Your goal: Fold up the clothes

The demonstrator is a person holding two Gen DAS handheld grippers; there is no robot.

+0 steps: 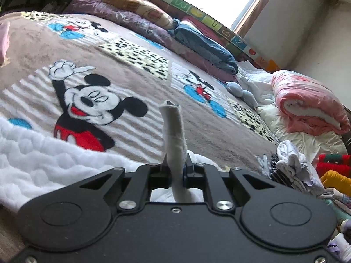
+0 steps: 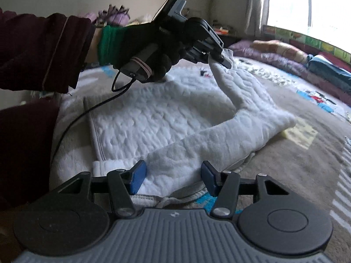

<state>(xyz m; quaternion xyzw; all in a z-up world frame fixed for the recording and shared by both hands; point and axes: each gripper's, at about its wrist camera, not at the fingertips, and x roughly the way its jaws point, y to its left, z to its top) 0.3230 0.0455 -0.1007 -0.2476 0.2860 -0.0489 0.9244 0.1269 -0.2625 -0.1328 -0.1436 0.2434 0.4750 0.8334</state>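
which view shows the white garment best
The right wrist view: the white garment lies spread on the bed, one end lifted by the left gripper. The left wrist view shows only a pinched strip and a corner.

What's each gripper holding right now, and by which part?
Left gripper pinches the white quilted fleece garment by its sleeve end; right gripper is open, holding nothing.

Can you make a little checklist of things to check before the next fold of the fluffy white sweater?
1. Left gripper shut on the sleeve end: ok.
2. Right gripper open: ok.
3. Right gripper holding cloth: not ok, nothing between its fingers.
4. White sweater body lying flat on the blanket: ok.
5. Sleeve lifted off the body: ok.
6. Other sleeve tucked in: cannot tell.
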